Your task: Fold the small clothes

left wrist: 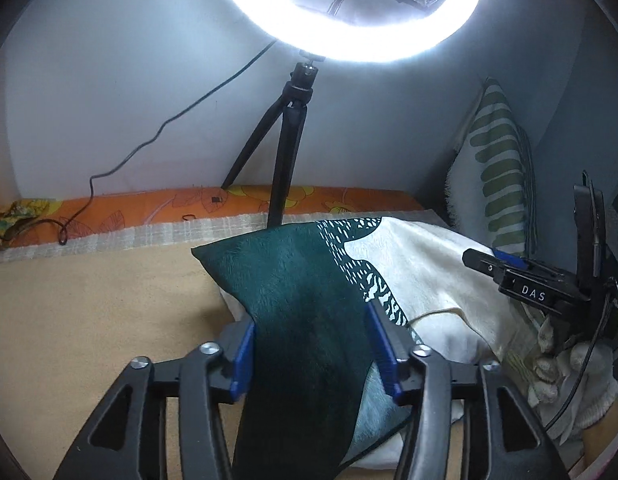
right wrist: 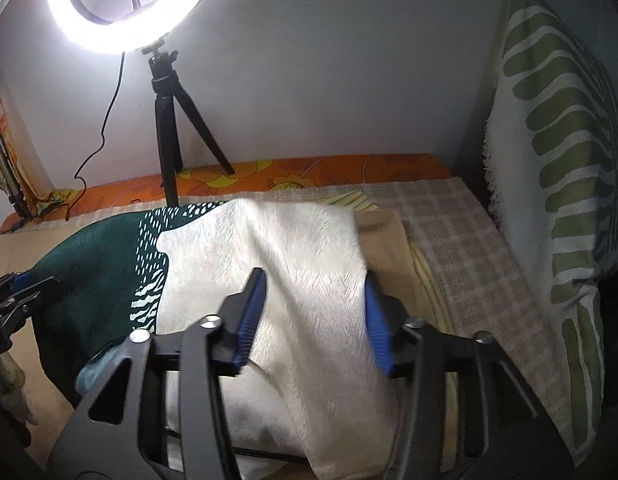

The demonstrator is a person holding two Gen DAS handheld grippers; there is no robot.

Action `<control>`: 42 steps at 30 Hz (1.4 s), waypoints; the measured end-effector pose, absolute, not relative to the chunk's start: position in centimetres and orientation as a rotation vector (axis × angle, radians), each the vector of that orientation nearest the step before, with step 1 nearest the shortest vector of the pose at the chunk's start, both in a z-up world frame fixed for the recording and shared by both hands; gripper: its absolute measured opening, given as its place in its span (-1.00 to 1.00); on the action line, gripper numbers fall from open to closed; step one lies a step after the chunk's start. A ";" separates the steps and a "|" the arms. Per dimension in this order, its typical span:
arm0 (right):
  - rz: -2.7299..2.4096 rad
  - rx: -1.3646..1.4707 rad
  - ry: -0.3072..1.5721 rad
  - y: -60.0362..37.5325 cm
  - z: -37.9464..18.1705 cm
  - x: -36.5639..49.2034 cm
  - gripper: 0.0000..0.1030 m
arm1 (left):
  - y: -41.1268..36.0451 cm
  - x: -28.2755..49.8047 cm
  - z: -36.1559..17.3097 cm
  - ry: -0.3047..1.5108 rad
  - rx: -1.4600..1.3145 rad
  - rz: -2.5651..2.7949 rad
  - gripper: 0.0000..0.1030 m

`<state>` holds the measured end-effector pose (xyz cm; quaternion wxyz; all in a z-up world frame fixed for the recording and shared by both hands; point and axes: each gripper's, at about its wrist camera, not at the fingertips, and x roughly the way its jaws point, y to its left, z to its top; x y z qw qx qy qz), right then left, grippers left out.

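Both jaws stand wide, neither clamped: left gripper straddles the cloth's green end, right gripper its cream end. Cloth drapes over the bed; lamp at twelve o'clock.

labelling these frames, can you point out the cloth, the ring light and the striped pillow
cloth (left wrist: 293, 280), left wrist view, dark green half
ring light (right wrist: 109, 40), right wrist view, glowing lower rim
striped pillow (right wrist: 557, 184), right wrist view, green-striped face
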<state>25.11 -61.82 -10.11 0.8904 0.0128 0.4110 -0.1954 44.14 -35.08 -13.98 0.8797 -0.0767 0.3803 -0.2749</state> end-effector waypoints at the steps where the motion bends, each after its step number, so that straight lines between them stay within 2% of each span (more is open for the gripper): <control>1: -0.411 0.030 0.843 -61.9 -9.6 24.9 0.15 | -35.0 43.9 -13.5 0.786 -0.155 -0.572 0.24; 14: -0.431 0.036 0.782 -57.8 -3.8 20.5 0.15 | -32.6 36.9 -7.8 0.708 -0.089 -0.573 0.31; 16: -0.431 0.041 0.773 -56.7 -2.8 19.5 0.15 | -32.0 35.2 -6.5 0.687 -0.080 -0.574 0.35; 18: -0.435 0.040 0.764 -55.4 -1.7 18.4 0.15 | -31.4 33.7 -5.4 0.666 -0.078 -0.573 0.51; 23: -0.432 0.027 0.737 -51.8 1.0 15.9 0.16 | -29.5 30.0 -3.0 0.620 -0.067 -0.579 0.51; 27: -0.434 0.020 0.710 -48.6 2.6 13.7 0.36 | -27.7 27.2 -1.5 0.597 -0.067 -0.585 0.55; 31: -0.433 0.010 0.685 -45.3 3.7 11.4 0.36 | -25.6 24.5 -0.4 0.571 -0.066 -0.585 0.56; 32: -0.437 0.011 0.679 -44.7 3.8 10.8 0.36 | -25.0 23.6 -0.2 0.568 -0.065 -0.583 0.61; 33: -0.441 0.018 0.675 -44.0 4.0 10.1 0.37 | -24.6 22.9 -0.1 0.564 -0.062 -0.582 0.74; 36: -0.448 0.034 0.663 -42.3 4.3 8.0 0.46 | -23.1 20.3 0.4 0.527 -0.049 -0.569 0.88; 39: -0.459 0.038 0.647 -40.8 4.5 6.0 0.83 | -21.8 17.7 0.7 0.498 -0.042 -0.556 0.99; 42: -0.475 0.036 0.617 -39.2 4.4 4.1 0.86 | -20.9 15.5 0.6 0.495 -0.033 -0.548 0.99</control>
